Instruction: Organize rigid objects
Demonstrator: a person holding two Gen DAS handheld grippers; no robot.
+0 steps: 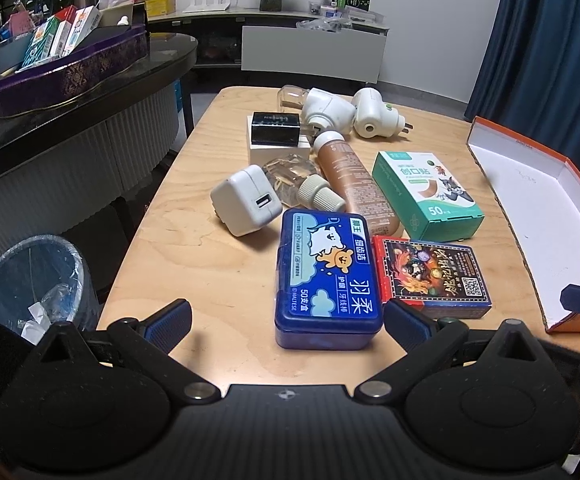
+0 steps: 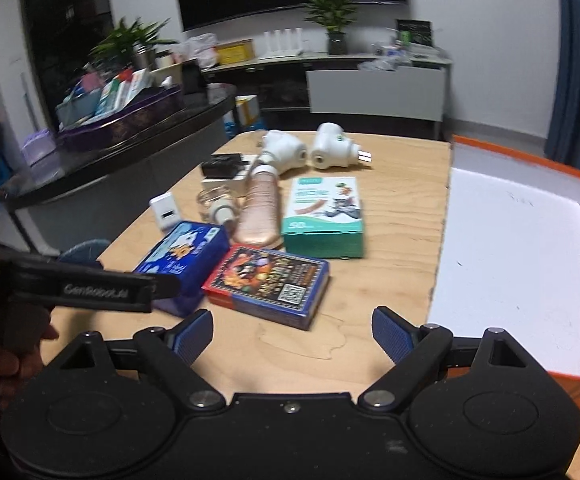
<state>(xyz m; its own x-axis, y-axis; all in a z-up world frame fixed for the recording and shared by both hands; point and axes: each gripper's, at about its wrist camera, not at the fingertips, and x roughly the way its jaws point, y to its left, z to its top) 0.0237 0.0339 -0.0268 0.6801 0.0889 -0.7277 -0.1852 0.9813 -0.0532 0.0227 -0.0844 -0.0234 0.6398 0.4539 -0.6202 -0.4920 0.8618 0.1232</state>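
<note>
A blue floss tin (image 1: 326, 276) lies on the wooden table (image 1: 218, 272), just ahead of my open left gripper (image 1: 288, 324). A card deck box (image 1: 430, 274) lies to its right, a green plaster box (image 1: 426, 194) behind that. A brown bottle (image 1: 354, 178), a white USB charger (image 1: 244, 200), a glass bottle (image 1: 290, 178), a black adapter (image 1: 276, 128) and two white plug-in devices (image 1: 354, 114) lie further back. My right gripper (image 2: 292, 334) is open and empty, just short of the card deck box (image 2: 268, 282). The open orange box (image 2: 522, 256) stands to the right.
A dark counter (image 1: 70, 112) with a purple tray of boxes (image 1: 62, 68) stands to the left. A blue bin (image 1: 30, 284) sits on the floor by the table's left edge. The left gripper's body (image 2: 82, 288) shows at the left of the right wrist view.
</note>
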